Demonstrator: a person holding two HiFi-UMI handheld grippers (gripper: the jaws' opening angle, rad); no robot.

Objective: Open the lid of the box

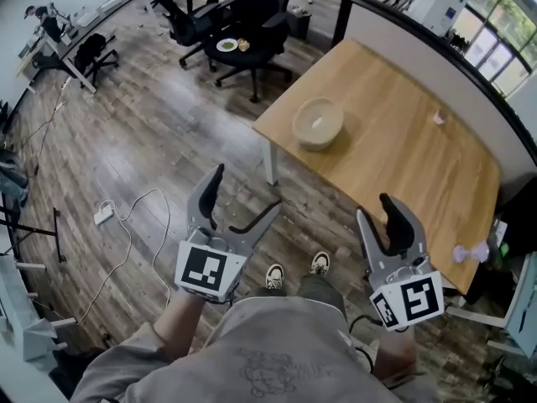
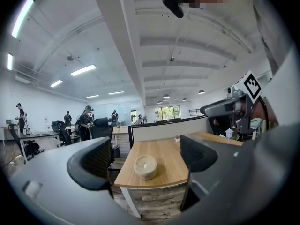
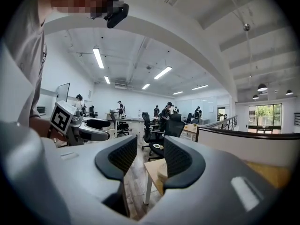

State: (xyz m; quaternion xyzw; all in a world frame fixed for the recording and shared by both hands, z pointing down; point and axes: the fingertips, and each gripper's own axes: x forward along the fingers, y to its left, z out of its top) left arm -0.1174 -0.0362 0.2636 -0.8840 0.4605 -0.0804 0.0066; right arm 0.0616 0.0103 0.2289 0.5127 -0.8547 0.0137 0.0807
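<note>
Head view, left to right: power strip (image 1: 104, 215) with its cable lies on the wood floor (image 1: 151, 124), far left. Office chairs (image 1: 243, 15) stand at the top, beyond the tabletop (image 1: 394, 149). I see the left gripper (image 1: 247, 190) over the floor, short of the tabletop's left corner. Left gripper view shows its fingers (image 2: 91, 165) spread wide with nothing between them. My shoes (image 1: 274, 275) show on the floor between the two grippers. Box (image 1: 318, 122) is round and pale, lid on, sitting near the tabletop's left corner, well apart from both grippers. Right gripper (image 1: 376, 208) hovers at the tabletop's near edge. Right gripper view shows its fingers (image 3: 119, 158) apart with a narrower gap, holding nothing. Small pink item (image 1: 438, 117) sits farther right on the tabletop, too small for me to identify.
</note>
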